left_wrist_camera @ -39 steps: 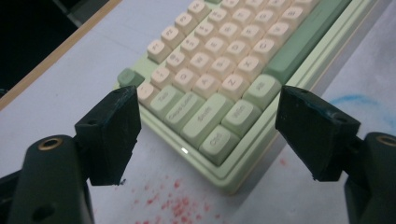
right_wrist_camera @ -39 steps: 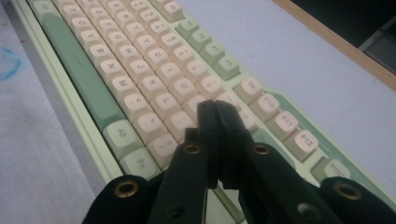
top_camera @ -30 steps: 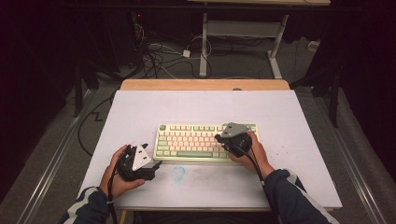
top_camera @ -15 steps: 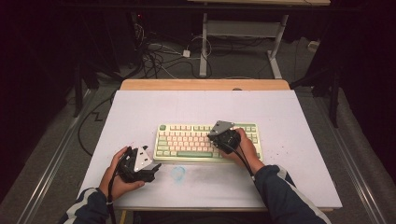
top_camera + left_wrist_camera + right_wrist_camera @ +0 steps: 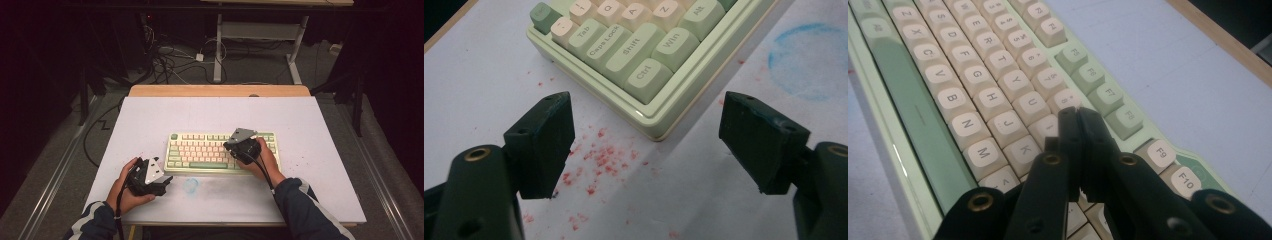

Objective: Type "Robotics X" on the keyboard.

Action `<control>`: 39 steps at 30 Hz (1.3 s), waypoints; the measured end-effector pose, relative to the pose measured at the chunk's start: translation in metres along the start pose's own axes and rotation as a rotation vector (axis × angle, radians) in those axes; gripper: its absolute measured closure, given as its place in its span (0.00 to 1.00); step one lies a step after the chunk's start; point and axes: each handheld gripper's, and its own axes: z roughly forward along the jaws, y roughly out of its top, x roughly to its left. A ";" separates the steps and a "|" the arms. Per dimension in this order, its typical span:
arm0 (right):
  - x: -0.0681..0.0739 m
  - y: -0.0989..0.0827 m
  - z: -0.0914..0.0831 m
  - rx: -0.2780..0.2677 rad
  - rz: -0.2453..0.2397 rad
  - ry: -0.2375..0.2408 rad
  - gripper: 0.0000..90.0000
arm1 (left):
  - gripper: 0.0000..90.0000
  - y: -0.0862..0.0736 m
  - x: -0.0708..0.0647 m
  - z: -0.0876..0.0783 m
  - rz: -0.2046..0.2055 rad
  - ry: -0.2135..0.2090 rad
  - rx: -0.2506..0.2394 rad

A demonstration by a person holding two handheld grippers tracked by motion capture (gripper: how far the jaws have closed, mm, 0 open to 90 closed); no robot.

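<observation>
Left gripper (image 5: 162,182) rests on the white worktop (image 5: 320,125) near its front edge, jaws spread wide and empty, just off the front-left corner of the pale green and cream plastic keyboard (image 5: 200,152); probably parked while the other hand works. Faint blue ring stain (image 5: 190,185) and red specks (image 5: 599,160) mark the worktop beside it. Keyboard lies mid-worktop. Right gripper (image 5: 1077,114) pressed together, tips over the I/8 keys, apparently to poke a key; contact unclear.
</observation>
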 end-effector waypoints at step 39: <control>0.006 -0.032 -0.072 -0.216 0.040 -0.127 0.29 | 0.25 0.003 0.001 -0.003 -0.044 -0.011 -0.016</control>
